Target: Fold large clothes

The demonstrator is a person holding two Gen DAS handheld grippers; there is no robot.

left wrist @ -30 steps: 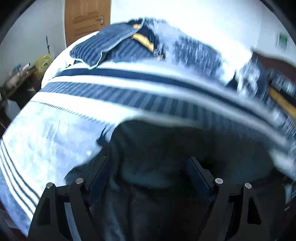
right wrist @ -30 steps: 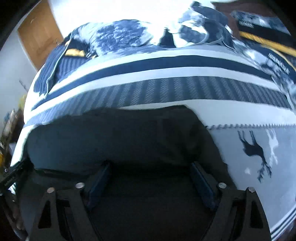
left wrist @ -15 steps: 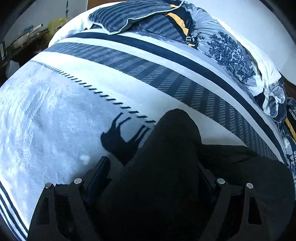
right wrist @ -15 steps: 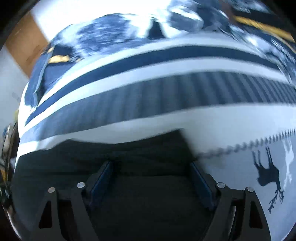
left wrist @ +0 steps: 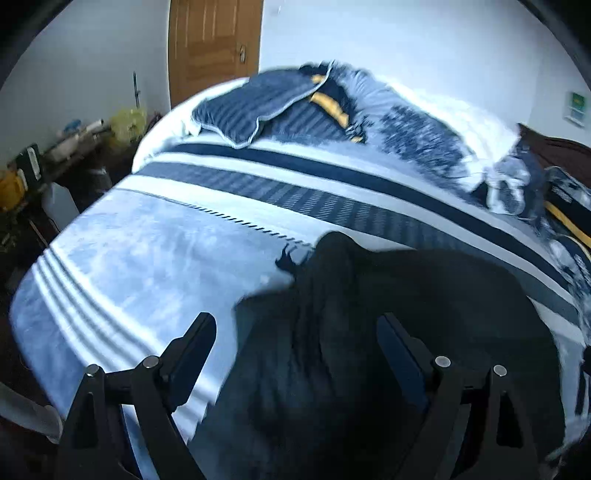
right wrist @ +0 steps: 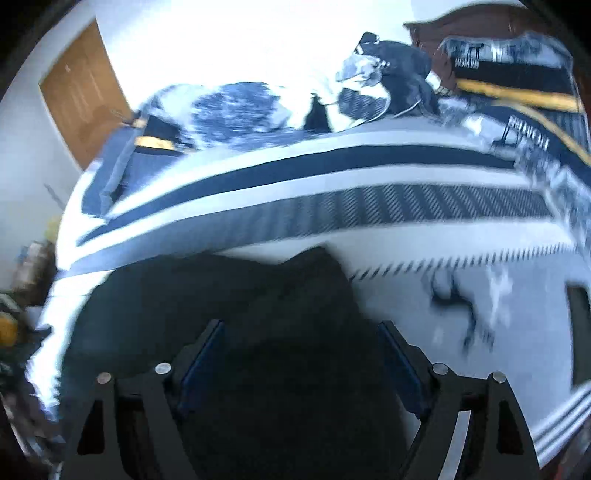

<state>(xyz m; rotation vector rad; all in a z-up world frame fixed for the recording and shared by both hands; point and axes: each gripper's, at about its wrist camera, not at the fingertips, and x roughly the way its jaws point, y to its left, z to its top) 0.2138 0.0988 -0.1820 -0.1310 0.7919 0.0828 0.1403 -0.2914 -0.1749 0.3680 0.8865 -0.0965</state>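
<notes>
A large dark garment (left wrist: 388,314) lies bunched on the striped blue and white bedspread (left wrist: 147,266). In the left wrist view my left gripper (left wrist: 295,336) is open above the garment's left part; the left finger (left wrist: 192,343) is over the bedspread, the right finger over the cloth. In the right wrist view the same garment (right wrist: 221,295) spreads under my right gripper (right wrist: 301,343), which is open just above it. Neither gripper holds cloth.
Pillows and a crumpled quilt (left wrist: 288,107) lie at the far end of the bed. A wooden door (left wrist: 214,44) is behind. A cluttered side table (left wrist: 55,155) stands left of the bed. A dark headboard (right wrist: 480,26) is at the right.
Both grippers have lifted and drawn back from the garment. The left view has tilted up, showing the door and the bed's left edge again; cloth no longer fills the left jaws.
</notes>
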